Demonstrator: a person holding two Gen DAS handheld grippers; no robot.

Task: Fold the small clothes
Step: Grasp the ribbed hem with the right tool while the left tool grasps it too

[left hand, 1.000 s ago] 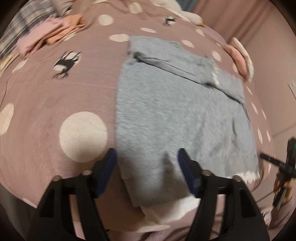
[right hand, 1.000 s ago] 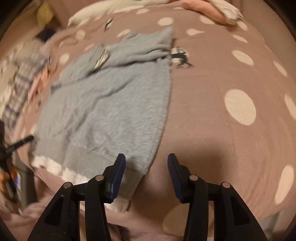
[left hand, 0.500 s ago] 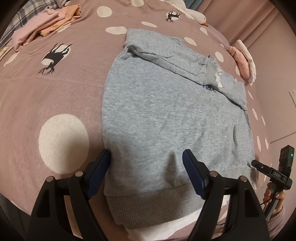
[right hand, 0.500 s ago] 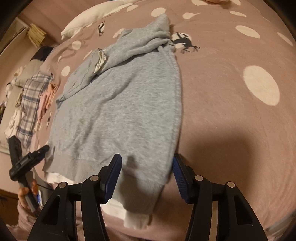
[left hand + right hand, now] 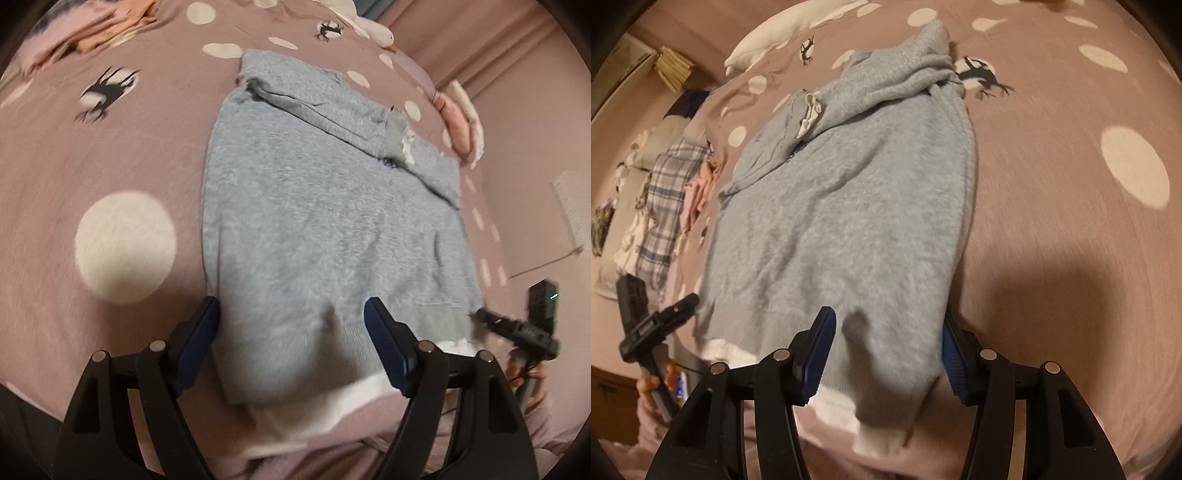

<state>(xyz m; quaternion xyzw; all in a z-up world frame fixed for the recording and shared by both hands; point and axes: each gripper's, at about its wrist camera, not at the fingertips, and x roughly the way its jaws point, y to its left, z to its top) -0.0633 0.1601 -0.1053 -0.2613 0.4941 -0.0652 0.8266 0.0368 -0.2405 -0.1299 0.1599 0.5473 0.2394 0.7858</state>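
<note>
A grey sweatshirt (image 5: pixel 317 206) lies flat on the pink dotted bedspread (image 5: pixel 125 236), its sleeves folded across the chest and a white hem showing at the near edge. My left gripper (image 5: pixel 291 325) is open, its jaws astride the sweatshirt's near left hem corner. In the right wrist view the sweatshirt (image 5: pixel 849 199) fills the middle. My right gripper (image 5: pixel 886 343) is open, with the near right hem corner between its jaws. Each gripper shows in the other's view, the right gripper (image 5: pixel 517 328) and the left gripper (image 5: pixel 657 325).
Folded pink and orange clothes (image 5: pixel 92 33) lie at the far left of the bed. A pink and white garment (image 5: pixel 461 122) lies at the far right. A plaid garment (image 5: pixel 665 199) and a white pillow (image 5: pixel 783 33) lie beyond the sweatshirt.
Both grippers have come lower and closer over the hem corners. The right gripper's jaws now straddle the sweatshirt's corner. The sweatshirt has not moved.
</note>
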